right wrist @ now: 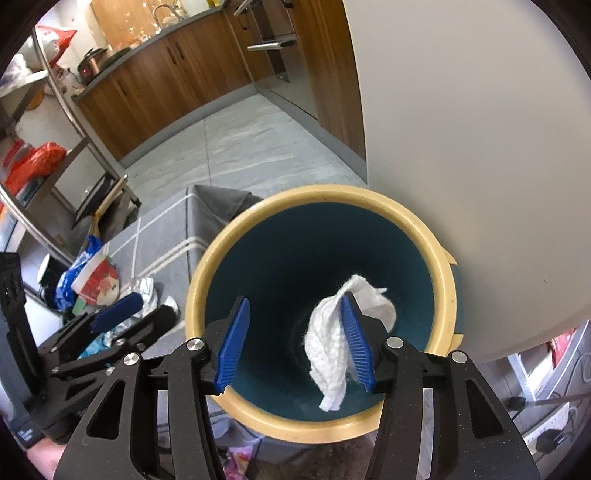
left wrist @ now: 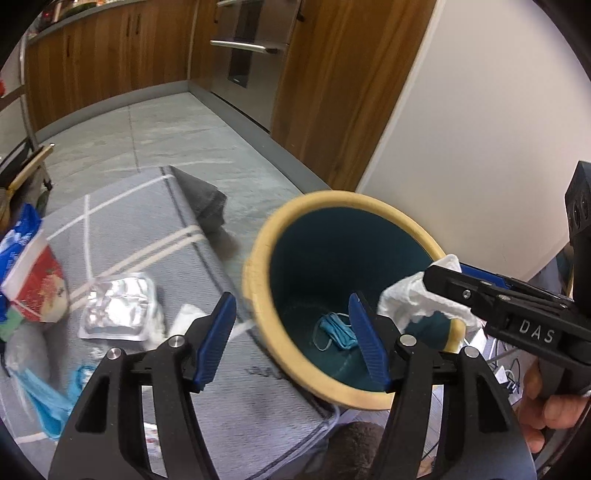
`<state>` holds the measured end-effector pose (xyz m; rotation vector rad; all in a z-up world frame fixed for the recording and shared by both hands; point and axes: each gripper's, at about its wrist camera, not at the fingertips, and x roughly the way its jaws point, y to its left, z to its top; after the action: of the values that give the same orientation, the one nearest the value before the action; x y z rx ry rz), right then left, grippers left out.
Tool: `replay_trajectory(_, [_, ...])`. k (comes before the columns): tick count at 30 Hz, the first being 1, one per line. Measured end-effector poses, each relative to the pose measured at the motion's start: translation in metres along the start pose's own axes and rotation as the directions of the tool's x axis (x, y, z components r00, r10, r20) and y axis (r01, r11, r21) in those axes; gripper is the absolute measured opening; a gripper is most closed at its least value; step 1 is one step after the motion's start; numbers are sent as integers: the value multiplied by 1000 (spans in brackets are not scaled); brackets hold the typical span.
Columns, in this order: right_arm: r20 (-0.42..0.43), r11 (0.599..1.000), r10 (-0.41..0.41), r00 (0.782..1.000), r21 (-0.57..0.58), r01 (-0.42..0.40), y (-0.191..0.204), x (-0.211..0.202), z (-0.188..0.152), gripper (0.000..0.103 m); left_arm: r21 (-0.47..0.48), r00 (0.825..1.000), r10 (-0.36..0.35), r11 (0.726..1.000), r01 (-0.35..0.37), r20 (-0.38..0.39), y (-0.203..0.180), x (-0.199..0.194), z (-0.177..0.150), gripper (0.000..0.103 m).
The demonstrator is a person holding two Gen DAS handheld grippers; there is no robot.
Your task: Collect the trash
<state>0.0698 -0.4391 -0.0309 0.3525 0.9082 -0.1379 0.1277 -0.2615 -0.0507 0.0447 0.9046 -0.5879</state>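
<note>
The right gripper [right wrist: 295,339], fingers spread, hangs over the bin [right wrist: 258,417] so a white tissue [right wrist: 332,343] clinging to one finger can drop inside, while the left gripper [left wrist: 293,338] waits open, empty.

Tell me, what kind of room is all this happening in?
Most likely a home kitchen. Wooden cabinets run under a countertop that bears a sink tap, and a built-in steel oven is set in the wall. The trash bin stands on a grey floor mat.
</note>
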Motion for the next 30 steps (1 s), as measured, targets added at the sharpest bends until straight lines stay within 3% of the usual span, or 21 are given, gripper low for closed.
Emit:
replay_trajectory(7, [-6,999,29,1000,-17,-29,14,0,3,58,-20,997,59,998,-58,39,28,-30,-1,63])
replay_trajectory(10, [-107,985,155,982,94,-146,5,16,0,77,-31,995,83,996,-82,46,41,-44,-3,64])
replay_trajectory(13, [-172,986,134,976,121,-114,4,28,-4,77,-38,993,107,994,-105,50,54,-56,-5,65])
replay_trajectory(22, [-305,978,182,935,151,-142,15,37,-23,78,-76,986,152,986,-147,65,92,-88,-17,66])
replay_trajectory(30, [-332,990,133,934,93,-107,27,27,-40,80,-124,984,154,982,-142,90,108,-100,-24,67])
